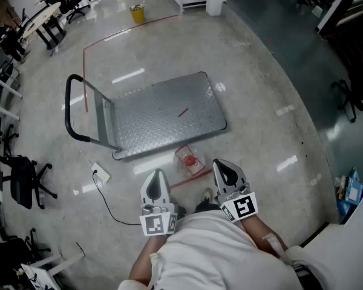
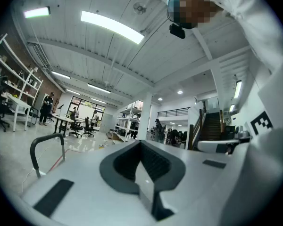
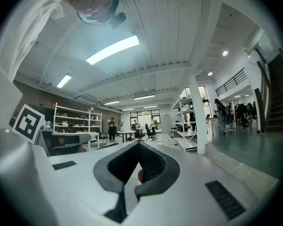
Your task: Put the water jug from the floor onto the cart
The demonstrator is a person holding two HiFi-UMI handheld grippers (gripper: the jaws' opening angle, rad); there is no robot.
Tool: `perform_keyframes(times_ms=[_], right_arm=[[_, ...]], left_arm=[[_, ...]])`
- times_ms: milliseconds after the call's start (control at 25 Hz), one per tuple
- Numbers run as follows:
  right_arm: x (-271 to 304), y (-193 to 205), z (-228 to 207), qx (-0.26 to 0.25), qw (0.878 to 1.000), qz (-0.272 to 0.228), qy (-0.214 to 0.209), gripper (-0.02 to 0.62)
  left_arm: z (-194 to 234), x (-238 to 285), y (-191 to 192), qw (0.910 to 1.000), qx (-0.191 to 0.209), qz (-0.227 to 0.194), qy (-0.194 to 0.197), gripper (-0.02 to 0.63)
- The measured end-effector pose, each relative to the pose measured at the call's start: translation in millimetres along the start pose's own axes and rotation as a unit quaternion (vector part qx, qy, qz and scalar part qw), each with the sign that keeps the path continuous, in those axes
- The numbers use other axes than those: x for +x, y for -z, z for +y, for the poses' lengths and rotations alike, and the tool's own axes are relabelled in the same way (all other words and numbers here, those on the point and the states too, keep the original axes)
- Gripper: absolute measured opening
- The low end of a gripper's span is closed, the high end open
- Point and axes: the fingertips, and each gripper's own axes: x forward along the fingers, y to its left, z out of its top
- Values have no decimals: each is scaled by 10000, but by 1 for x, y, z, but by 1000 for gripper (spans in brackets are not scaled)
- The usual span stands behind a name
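Left gripper view: the left tool (image 2: 142, 147) has its jaws together, nothing between the dark pads; it points level into the hall, with the cart's black handle (image 2: 47, 141) off to its left.
Right gripper view: the right tool (image 3: 139, 147) also has its jaws together and grips nothing; a small red speck shows through the gap behind the pads, and what it is cannot be told.
Head view, tools: left tool (image 1: 157, 177) and right tool (image 1: 222, 167) sit side by side close to the person's white-sleeved body, both clear of the jug.
Water jug (image 1: 189, 159): clear with a red top, standing on the floor (image 1: 272, 89) ahead of and between the two tools, just beside the cart's near edge, not on it.
Red tape (image 1: 192, 178): a strip on the floor beside the jug.
Cart (image 1: 163, 110): flat grey checker-plate deck lying past the jug, handle (image 1: 72, 107) upright at its left end.
Cable (image 1: 106, 198): black, trailing from a white power strip (image 1: 101, 173) left of the tools.
Far floor: a yellow bin (image 1: 137, 12).
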Motion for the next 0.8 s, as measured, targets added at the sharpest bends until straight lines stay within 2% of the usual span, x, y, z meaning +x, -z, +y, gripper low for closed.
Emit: perform_keyframes(times_ms=[440,560,680,800], right_arm=[[5,7,-1,19,10000,77,27,12],[15,13,-8,86,9997,231,90,12],[38,34,-19,153,9979,628,84,13],[71,83,-27,167,9893,1449,-75,14]], left_arm=[[2,1,2,10000,-39,9,4,3],[4,1,0,10000,-37,-13,-5,3],[9,3,0,10000,-29,-20,-47,3],[14,10,5,10000,27,10,-62,3]])
